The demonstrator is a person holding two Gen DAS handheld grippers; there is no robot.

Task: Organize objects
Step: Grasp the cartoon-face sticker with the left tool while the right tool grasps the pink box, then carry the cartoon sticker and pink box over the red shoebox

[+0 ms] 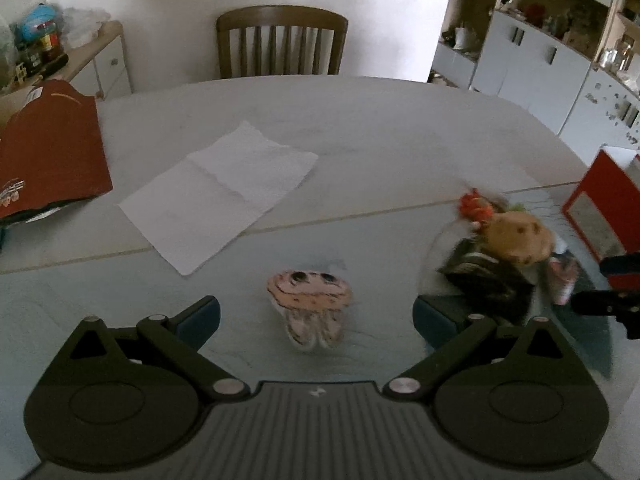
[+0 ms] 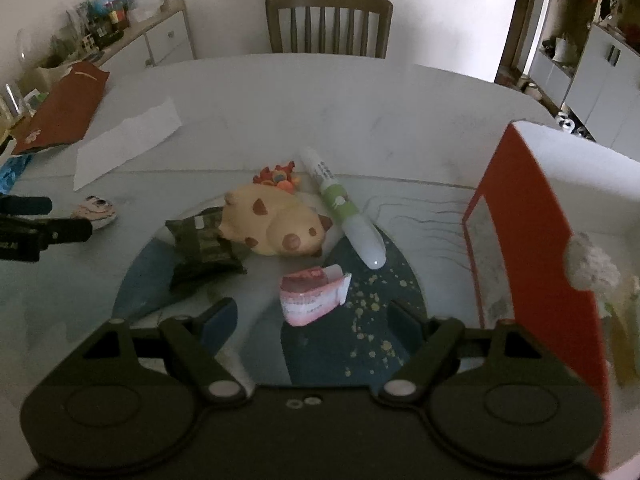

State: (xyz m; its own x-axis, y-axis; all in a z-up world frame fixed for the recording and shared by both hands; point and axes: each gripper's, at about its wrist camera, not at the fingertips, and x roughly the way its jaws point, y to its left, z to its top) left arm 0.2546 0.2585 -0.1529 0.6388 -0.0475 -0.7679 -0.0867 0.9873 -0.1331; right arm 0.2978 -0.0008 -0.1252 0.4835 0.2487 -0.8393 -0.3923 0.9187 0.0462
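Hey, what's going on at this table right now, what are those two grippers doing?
A person is tidying small items on the table with a handheld gripper in each hand. The left gripper is open over a small flat cartoon-face toy, holding nothing yet. The right gripper is open just before a pink and white packet. Nearby lie a tan spotted plush animal, a dark green packet and a white and green tube. A red box stands to the right.

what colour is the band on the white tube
Light green, around the tube near its middle; the right wrist view shows it best.
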